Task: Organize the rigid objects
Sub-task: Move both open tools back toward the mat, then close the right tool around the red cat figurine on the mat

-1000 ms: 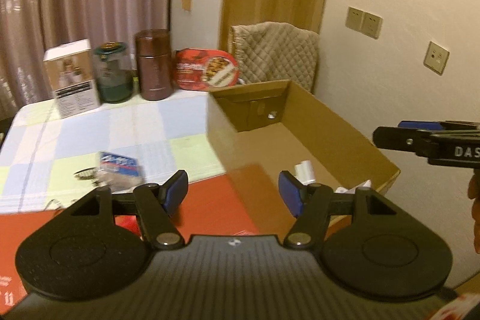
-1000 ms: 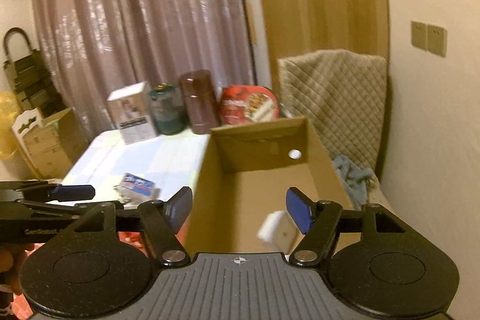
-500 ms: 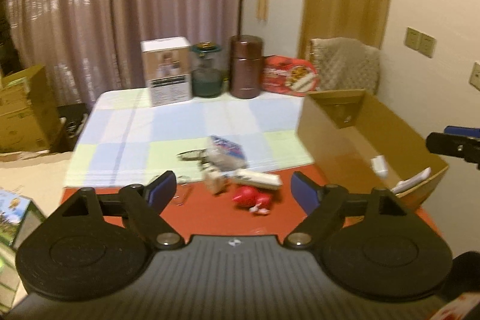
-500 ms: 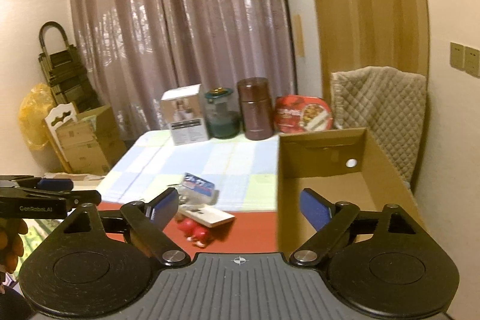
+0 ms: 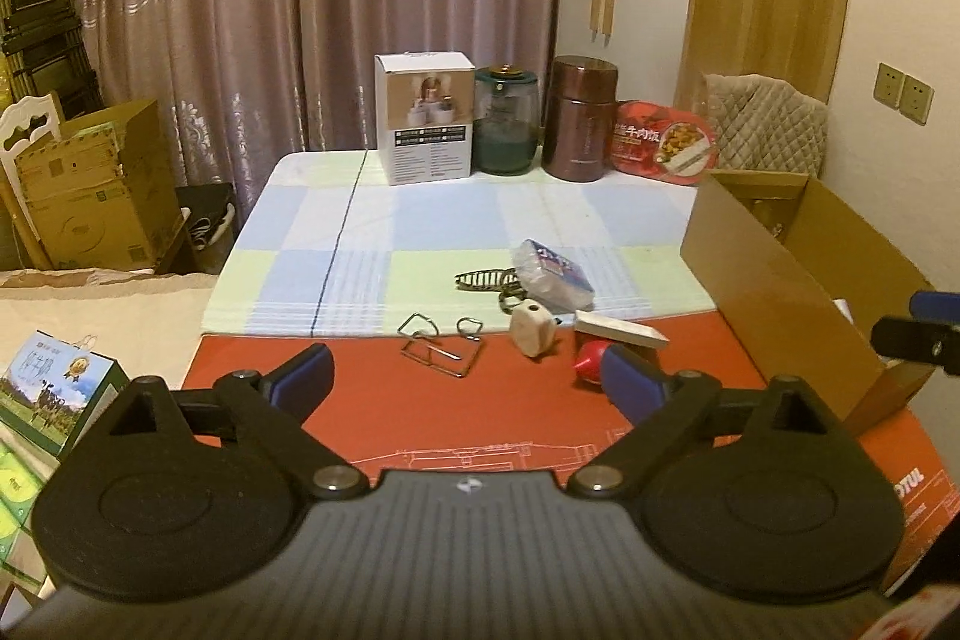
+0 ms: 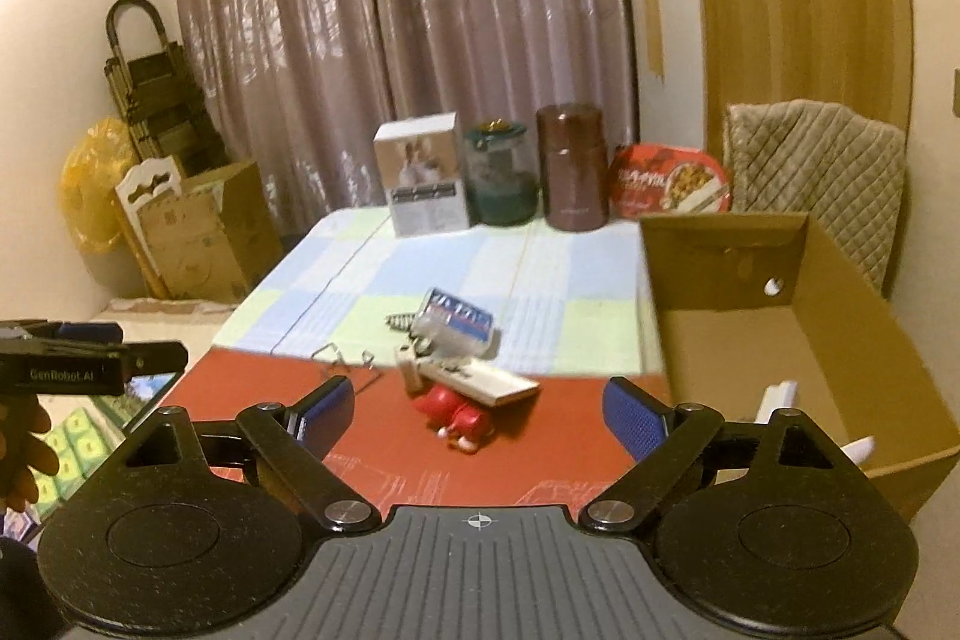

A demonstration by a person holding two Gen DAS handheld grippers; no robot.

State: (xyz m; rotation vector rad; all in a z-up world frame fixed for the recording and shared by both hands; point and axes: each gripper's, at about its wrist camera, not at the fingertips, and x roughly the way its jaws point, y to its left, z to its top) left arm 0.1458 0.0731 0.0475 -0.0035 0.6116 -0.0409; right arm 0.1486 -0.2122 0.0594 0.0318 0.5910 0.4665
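Small items lie in a loose pile on the red mat (image 5: 540, 418): a wire stand (image 5: 441, 345), a wooden piece (image 5: 533, 329), a white flat bar (image 5: 621, 331), a red toy (image 5: 590, 361) and a clear plastic case with a blue label (image 5: 555, 274). My left gripper (image 5: 465, 381) hovers short of them, its jaws opening, with nothing between them. In the right wrist view, the red toy (image 6: 456, 415) and the white bar (image 6: 492, 381) sit just ahead of my right gripper (image 6: 478, 412), which is open and empty. The open cardboard box (image 6: 780, 328) stands at the right with white pieces inside.
A white carton (image 5: 423, 118), a green jar (image 5: 506, 121), a brown canister (image 5: 582, 118) and a red food tray (image 5: 663, 142) line the table's far edge. A padded chair back (image 6: 816, 172) rises behind the cardboard box. Cartons and a hand truck stand at the left.
Both views have swung left, from the inside of the cardboard box to the pile on the mat. Both pairs of jaws have spread wider. The white pieces seen at the fingers earlier are gone from them.
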